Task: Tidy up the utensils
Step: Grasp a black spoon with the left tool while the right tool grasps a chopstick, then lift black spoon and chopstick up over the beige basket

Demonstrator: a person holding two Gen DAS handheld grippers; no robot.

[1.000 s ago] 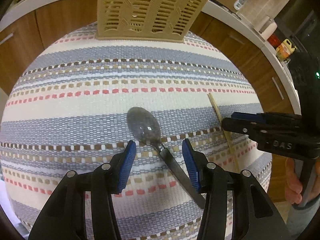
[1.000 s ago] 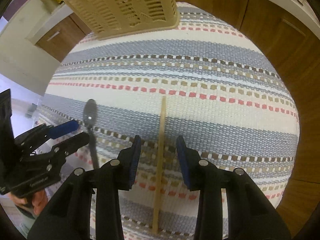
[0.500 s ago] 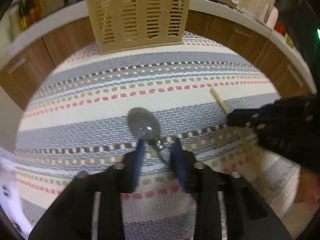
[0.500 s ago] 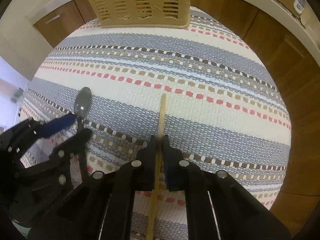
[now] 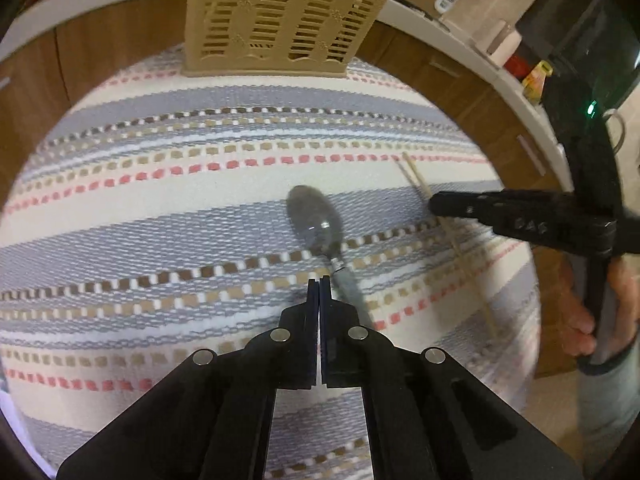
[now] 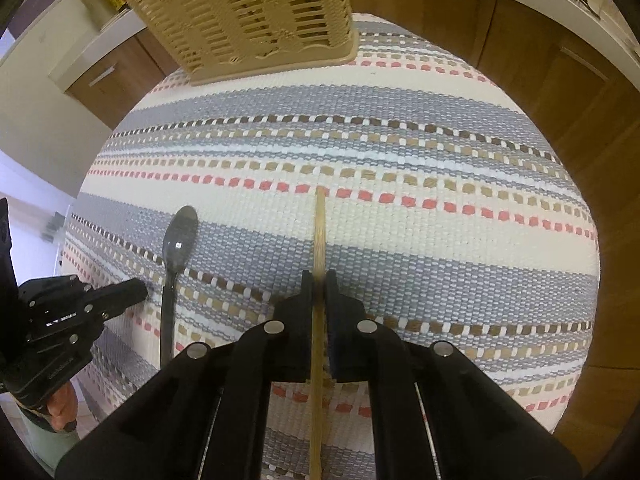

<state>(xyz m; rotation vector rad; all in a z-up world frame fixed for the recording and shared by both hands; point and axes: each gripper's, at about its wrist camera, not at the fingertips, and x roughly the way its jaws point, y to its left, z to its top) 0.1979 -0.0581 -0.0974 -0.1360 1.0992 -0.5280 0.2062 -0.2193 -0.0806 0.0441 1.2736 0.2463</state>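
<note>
A grey spoon [image 5: 316,222] lies on the striped cloth; it also shows in the right wrist view [image 6: 178,246]. My left gripper [image 5: 319,280] is shut and empty, its tips just left of the spoon's handle. The spoon is not between the jaws. My right gripper [image 6: 319,276] is shut on a wooden chopstick [image 6: 319,224], which runs forward from between its jaws. The chopstick [image 5: 416,178] and right gripper [image 5: 436,204] also show in the left wrist view. A beige slotted utensil basket [image 5: 280,16] stands at the cloth's far edge, and also shows in the right wrist view [image 6: 248,12].
The striped woven cloth [image 5: 160,200] covers a round table. Wooden cabinets [image 6: 540,80] and a white counter [image 5: 460,36] with bottles ring it. The person's hand [image 5: 580,312] is at the right edge.
Both grippers closed: the right one onto the chopstick, the left one shut beside the spoon handle without catching it. The left gripper shifted left of the spoon.
</note>
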